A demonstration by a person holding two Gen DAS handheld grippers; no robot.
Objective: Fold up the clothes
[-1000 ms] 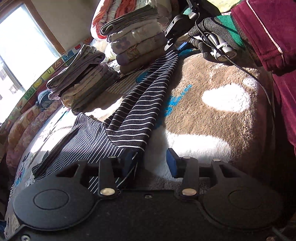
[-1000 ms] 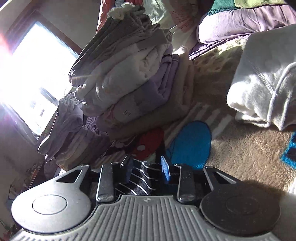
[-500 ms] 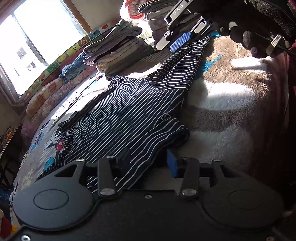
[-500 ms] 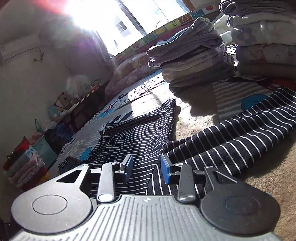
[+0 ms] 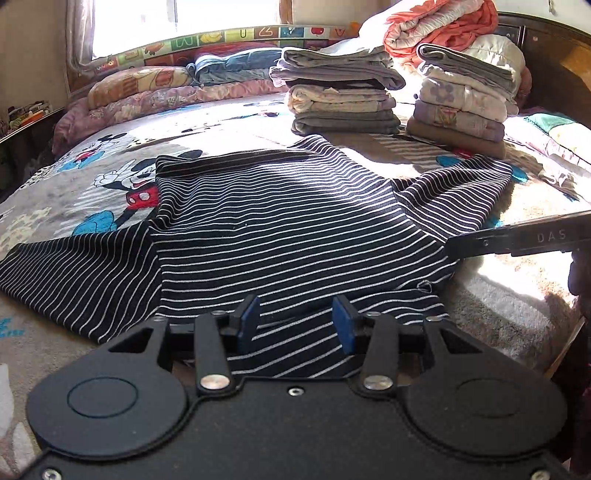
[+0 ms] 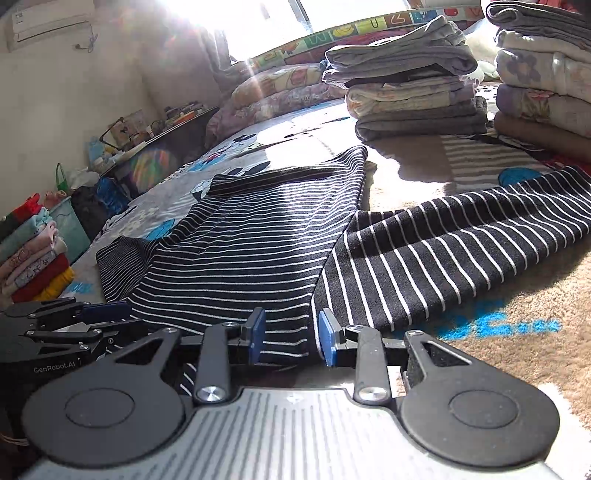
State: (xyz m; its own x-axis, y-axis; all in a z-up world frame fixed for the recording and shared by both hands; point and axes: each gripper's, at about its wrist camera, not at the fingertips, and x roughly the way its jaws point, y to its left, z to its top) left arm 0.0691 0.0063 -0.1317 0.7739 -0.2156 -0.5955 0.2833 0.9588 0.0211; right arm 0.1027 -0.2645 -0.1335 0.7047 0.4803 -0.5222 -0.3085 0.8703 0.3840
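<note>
Striped shirt (image 5: 295,221): spread flat on the cartoon-print blanket (image 5: 110,177), sleeves out left and right.
Left gripper (image 5: 295,325): jaws apart over the shirt's near hem.
Right gripper (image 6: 291,336): jaws apart at the near hem.
Folded stacks (image 5: 343,99): far right.

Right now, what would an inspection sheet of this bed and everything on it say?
Surface: bed with a cartoon-print blanket, partly in bright sunlight.
Job's things: striped shirt spread flat, sleeves out to both sides.
Clutter: two stacks of folded clothes behind the shirt; rolled quilts along the window side.
Grippers: left gripper open over the shirt's near hem; right gripper open at the near hem beside a sleeve.
Cables: nothing seen.
Surroundings: window, air conditioner on the wall, another pile of folded clothes beside the bed.
</note>
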